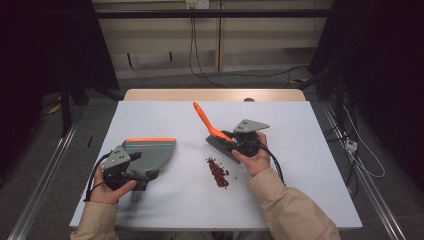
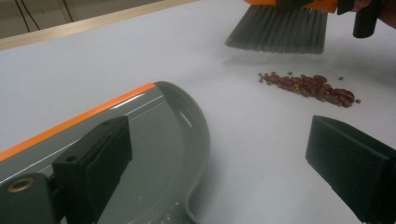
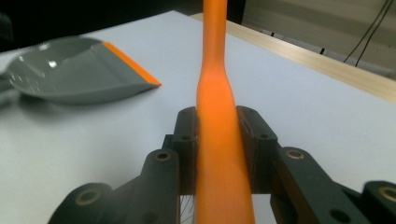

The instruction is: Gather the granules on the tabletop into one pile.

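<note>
Two tools are in my hands, so I start with what sits closest to me. At seven o'clock on the table (image 1: pixel 300 200) my left gripper (image 1: pixel 131 176) hangs beside the dustpan (image 1: pixel 150 152). In the left gripper view its two black pads stand well apart, with the grey pan lying along the left one and bare tabletop between them, so I read these jaws as spread. Whether they bear on the pan's handle lower down, I cannot tell.

Next out, near the middle, lies the little heap of red beans (image 1: pixel 218 171), a short streak running from eleven to five o'clock. It sits between my hands, at about three o'clock from the pan, whose orange lip (image 1: pixel 150 139) faces twelve o'clock, away from me and not toward the heap.

Just past the beans, at one o'clock from them, my right gripper (image 1: pixel 234 140) is clamped on the orange handle of the brush (image 1: pixel 220 142); the right gripper view shows both pads squeezing it. The bristles hang close behind the heap, seemingly just clear of the table. The handle points off toward eleven o'clock.

My judgement: the right hand is nearer the beans, and the sweep should run toward nine o'clock, so the pan must first turn its lip to the heap.
</note>
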`<action>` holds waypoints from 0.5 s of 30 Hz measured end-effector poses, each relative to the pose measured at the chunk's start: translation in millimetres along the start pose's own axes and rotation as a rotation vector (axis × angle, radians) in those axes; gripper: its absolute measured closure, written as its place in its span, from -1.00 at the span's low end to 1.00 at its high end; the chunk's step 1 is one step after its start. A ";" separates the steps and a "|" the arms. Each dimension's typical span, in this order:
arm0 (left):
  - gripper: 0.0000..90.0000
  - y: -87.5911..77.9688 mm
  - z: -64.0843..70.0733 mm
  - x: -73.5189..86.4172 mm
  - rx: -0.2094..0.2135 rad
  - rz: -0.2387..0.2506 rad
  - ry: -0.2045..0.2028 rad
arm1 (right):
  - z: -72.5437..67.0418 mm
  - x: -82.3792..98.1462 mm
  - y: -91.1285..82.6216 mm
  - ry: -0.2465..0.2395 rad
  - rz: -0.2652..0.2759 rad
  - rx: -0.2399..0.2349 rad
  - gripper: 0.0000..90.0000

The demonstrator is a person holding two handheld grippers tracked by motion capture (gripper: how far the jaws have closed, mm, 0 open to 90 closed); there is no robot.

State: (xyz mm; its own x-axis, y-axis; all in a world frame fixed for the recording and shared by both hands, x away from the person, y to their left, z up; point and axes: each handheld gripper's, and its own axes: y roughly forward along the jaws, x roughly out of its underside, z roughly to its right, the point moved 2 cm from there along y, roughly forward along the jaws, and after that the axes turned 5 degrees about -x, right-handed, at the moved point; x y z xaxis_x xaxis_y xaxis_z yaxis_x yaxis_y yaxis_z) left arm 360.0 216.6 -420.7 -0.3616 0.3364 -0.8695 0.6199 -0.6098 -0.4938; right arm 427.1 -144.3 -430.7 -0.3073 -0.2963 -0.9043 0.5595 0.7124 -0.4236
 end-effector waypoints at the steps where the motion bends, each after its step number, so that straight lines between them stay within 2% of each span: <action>1: -0.84 -0.1 -0.3 0.1 -0.001 -0.001 0.002 | 1.2 0.5 1.9 -0.012 0.008 -0.016 0.59; 4: -0.84 -0.1 -0.8 0.6 -0.001 -0.001 -0.002 | 4.7 1.3 7.8 -0.073 0.004 -0.055 0.59; 6: -0.84 -0.2 -1.3 0.6 -0.001 0.001 -0.002 | 6.8 1.3 11.1 -0.139 -0.001 -0.076 0.59; 10: -0.84 -0.6 -1.8 0.9 -0.003 -0.001 -0.007 | 10.6 3.2 16.3 -0.255 -0.006 -0.150 0.59; 12: -0.84 -0.8 -2.0 1.0 -0.005 0.000 -0.009 | 9.9 6.9 19.1 -0.298 -0.032 -0.195 0.58; 14: -0.84 -1.3 -2.4 1.0 -0.006 -0.001 -0.009 | 7.1 8.2 18.9 -0.318 -0.026 -0.237 0.59; 15: -0.84 -1.6 -2.5 1.1 -0.006 0.000 -0.009 | 5.2 8.2 18.3 -0.333 -0.034 -0.243 0.59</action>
State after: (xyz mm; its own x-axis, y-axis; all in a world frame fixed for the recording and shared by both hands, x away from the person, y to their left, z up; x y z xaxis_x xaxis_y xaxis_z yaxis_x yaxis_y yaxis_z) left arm 360.4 219.7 -420.9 -0.3681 0.3300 -0.8693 0.6240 -0.6054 -0.4941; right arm 438.8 -137.0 -446.1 -0.0338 -0.4836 -0.8746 0.3428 0.8164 -0.4647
